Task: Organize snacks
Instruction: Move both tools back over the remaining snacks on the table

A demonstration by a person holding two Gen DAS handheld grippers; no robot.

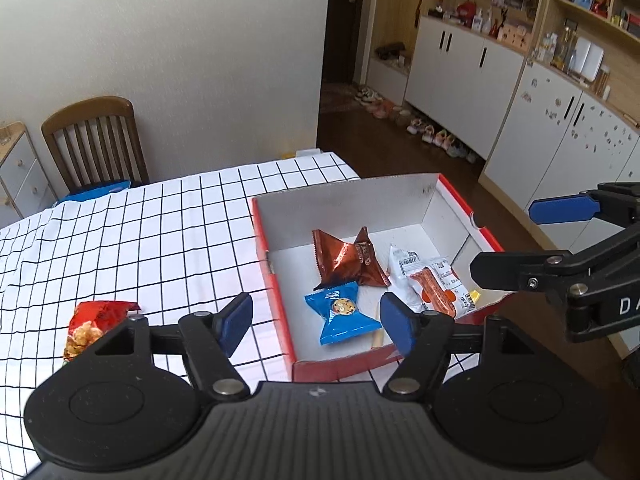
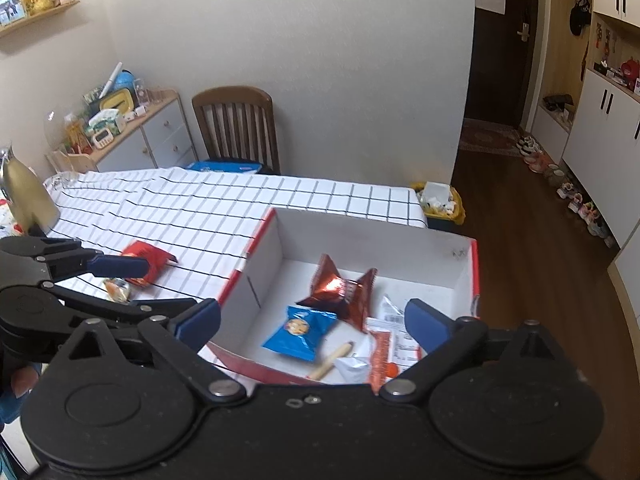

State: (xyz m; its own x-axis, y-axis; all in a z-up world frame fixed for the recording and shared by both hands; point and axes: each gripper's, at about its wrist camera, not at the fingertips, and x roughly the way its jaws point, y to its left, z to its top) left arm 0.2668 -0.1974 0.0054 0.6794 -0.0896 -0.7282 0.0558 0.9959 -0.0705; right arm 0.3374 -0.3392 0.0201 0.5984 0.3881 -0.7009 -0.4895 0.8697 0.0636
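A red-and-white cardboard box (image 1: 272,280) (image 2: 264,276) sits on the checked tablecloth. Inside it lie a brown packet (image 1: 348,258) (image 2: 340,292), a blue cookie packet (image 1: 340,314) (image 2: 300,332), a white packet (image 1: 402,272), an orange packet (image 1: 438,292) (image 2: 380,348) and a pale biscuit stick (image 2: 332,360). A red snack packet (image 1: 94,320) (image 2: 148,258) rests on the cloth left of the box. My left gripper (image 1: 316,322) (image 2: 156,284) hangs open over the box's near left wall, holding nothing. My right gripper (image 2: 312,326) (image 1: 516,240) is open above the box's near right side, also with nothing in it.
A wooden chair (image 1: 94,140) (image 2: 236,128) stands at the table's far side with a blue box (image 2: 224,167) on its seat. A gold bottle (image 2: 28,196) stands at the table's left. A bin with a yellow bag (image 2: 440,204) sits beyond the table's far right corner.
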